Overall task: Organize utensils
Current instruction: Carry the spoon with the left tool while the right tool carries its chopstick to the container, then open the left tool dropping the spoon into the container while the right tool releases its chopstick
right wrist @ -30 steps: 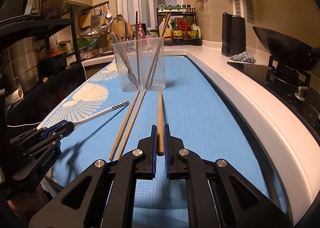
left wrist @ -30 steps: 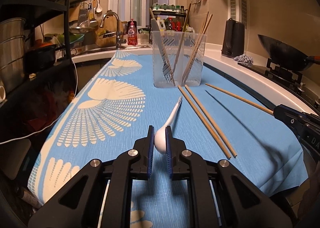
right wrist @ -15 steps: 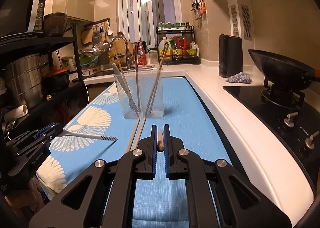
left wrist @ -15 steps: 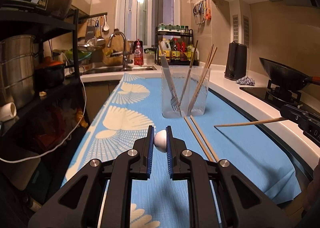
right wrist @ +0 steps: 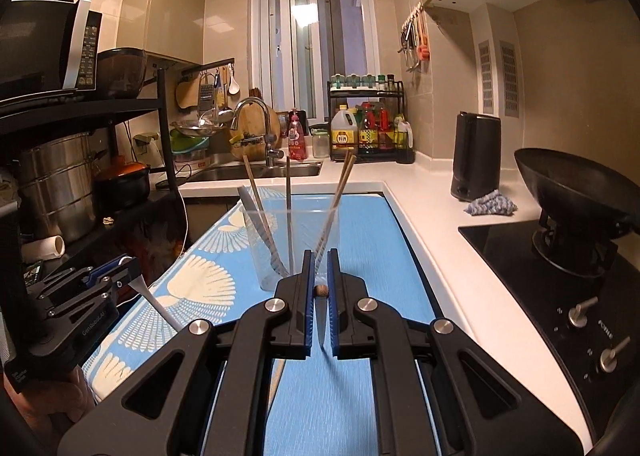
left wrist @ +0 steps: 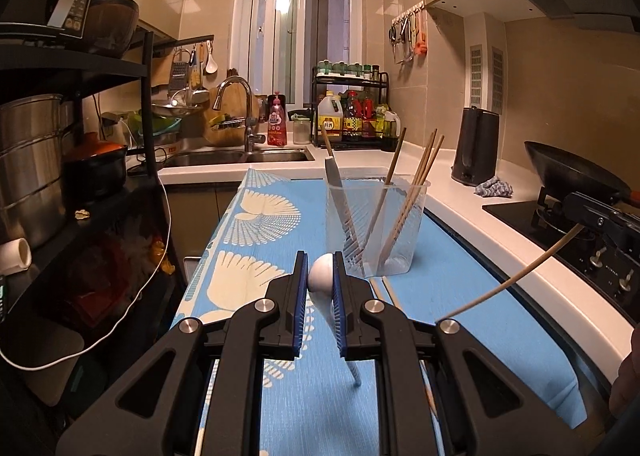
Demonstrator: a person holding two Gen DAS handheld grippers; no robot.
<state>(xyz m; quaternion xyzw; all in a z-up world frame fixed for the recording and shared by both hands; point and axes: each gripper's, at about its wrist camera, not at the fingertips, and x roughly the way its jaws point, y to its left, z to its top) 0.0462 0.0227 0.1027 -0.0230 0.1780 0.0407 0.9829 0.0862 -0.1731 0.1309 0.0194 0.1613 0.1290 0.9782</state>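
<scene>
A clear plastic cup (left wrist: 376,224) stands on the blue patterned cloth (left wrist: 256,256) and holds a knife, a fork and several wooden chopsticks. My left gripper (left wrist: 320,284) is shut on a white spoon (left wrist: 322,276), bowl end up, handle hanging down, lifted before the cup. My right gripper (right wrist: 320,292) is shut on a wooden chopstick (right wrist: 321,290), seen end-on; in the left wrist view the chopstick (left wrist: 508,284) slants down from the right. Two more chopsticks (left wrist: 384,288) lie on the cloth by the cup. The cup (right wrist: 288,248) is just beyond my right gripper.
A black shelf rack (left wrist: 80,160) with pots stands at the left. The sink and tap (left wrist: 240,124) are behind. A stove with a black wok (right wrist: 576,192) and a black kettle (right wrist: 476,156) are at the right, beside a condiment rack (right wrist: 368,124).
Both grippers have lifted off the cloth with their utensils and tilted them upright. The spoon handle and the chopstick now hang downward. The cup looks closer and lower.
</scene>
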